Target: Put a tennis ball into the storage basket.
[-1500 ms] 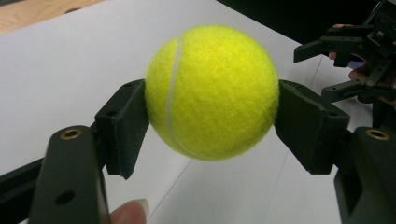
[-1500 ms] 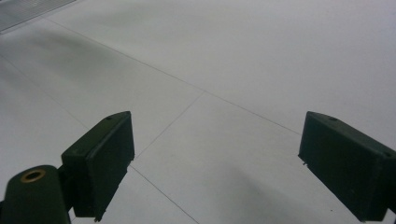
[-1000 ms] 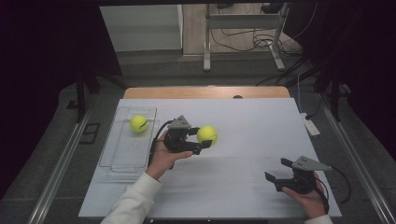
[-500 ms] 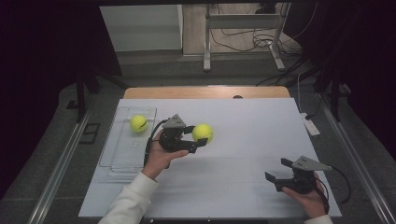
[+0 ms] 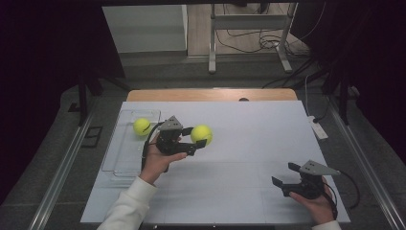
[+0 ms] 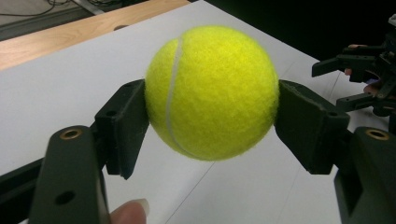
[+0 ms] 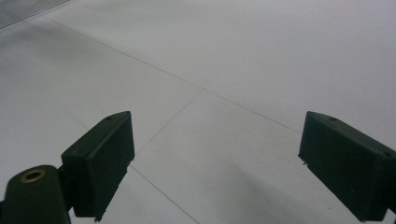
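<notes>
While the clear tray (image 5: 125, 158) with one tennis ball (image 5: 141, 126) lies at the table's left side, the left gripper (image 5: 200, 143) clamps a second tennis ball (image 5: 201, 134) just right of that tray. It should carry the ball level over the rim before releasing. Well right of the tray, the right gripper (image 5: 283, 175) rests with jaws wide and empty.

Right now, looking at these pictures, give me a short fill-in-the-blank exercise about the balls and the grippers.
1. The left gripper is shut on a yellow ____ ball.
2. The second ball lies inside the clear ____ at the left of the table.
3. The right gripper has its jaws ____ with nothing between them.
4. The held ball has one pad pressed on each ____.

Missing words: tennis; tray; open; side
</notes>
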`<control>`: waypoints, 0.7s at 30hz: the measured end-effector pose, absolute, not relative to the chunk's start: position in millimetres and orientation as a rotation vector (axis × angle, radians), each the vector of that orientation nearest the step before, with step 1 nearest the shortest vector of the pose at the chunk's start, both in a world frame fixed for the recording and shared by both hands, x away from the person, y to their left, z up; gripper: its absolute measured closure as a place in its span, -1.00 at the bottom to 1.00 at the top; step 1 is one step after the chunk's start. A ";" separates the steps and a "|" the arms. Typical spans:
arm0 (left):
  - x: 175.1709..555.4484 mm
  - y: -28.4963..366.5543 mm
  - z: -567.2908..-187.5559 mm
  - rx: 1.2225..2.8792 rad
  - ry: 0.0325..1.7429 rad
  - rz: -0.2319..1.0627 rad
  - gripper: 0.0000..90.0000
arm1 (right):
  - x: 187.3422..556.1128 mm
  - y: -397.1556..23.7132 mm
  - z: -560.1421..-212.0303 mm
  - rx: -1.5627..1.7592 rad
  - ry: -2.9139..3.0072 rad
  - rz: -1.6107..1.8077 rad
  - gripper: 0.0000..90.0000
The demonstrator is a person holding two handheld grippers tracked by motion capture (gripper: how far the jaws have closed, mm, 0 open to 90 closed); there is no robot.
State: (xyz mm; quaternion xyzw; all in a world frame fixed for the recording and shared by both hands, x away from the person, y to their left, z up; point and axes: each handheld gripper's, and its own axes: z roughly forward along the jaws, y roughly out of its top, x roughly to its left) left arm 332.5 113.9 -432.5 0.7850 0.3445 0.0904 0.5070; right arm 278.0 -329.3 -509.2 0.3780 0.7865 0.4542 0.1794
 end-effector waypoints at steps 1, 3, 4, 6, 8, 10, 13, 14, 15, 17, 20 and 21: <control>332.5 113.9 -432.5 1.893 0.831 0.218 -0.35 | 278.0 -329.3 -509.2 1.069 2.223 1.284 -0.76; 332.0 117.6 -431.3 1.887 0.834 0.221 -0.35 | 277.9 -329.3 -509.1 1.069 2.223 1.284 -0.76; 331.9 119.1 -431.2 1.884 0.836 0.223 -0.35 | 277.9 -329.3 -509.1 1.070 2.222 1.284 -0.76; 331.7 122.1 -431.0 1.879 0.844 0.228 -0.35 | 277.8 -329.3 -509.0 1.070 2.221 1.285 -0.76; 331.2 125.2 -430.9 1.876 0.852 0.232 -0.35 | 277.8 -329.0 -509.0 1.069 2.222 1.283 -0.76; 330.6 128.4 -430.7 1.874 0.858 0.242 -0.35 | 277.8 -328.8 -509.2 1.068 2.224 1.281 -0.76; 329.8 133.4 -430.2 1.867 0.866 0.245 -0.35 | 278.0 -329.0 -509.3 1.070 2.222 1.281 -0.76; 329.7 134.7 -430.1 1.868 0.867 0.249 -0.35 | 277.9 -329.0 -509.2 1.070 2.222 1.281 -0.76; 329.3 135.9 -430.0 1.864 0.871 0.248 -0.35 | 277.9 -329.0 -509.2 1.069 2.222 1.281 -0.76; 328.9 138.7 -430.0 1.861 0.875 0.253 -0.35 | 277.8 -328.8 -509.1 1.069 2.223 1.280 -0.76; 328.1 143.7 -430.1 1.857 0.886 0.261 -0.35 | 277.8 -328.8 -509.1 1.069 2.222 1.279 -0.76; 328.0 144.7 -430.2 1.855 0.888 0.263 -0.35 | 277.8 -328.9 -509.1 1.069 2.222 1.280 -0.76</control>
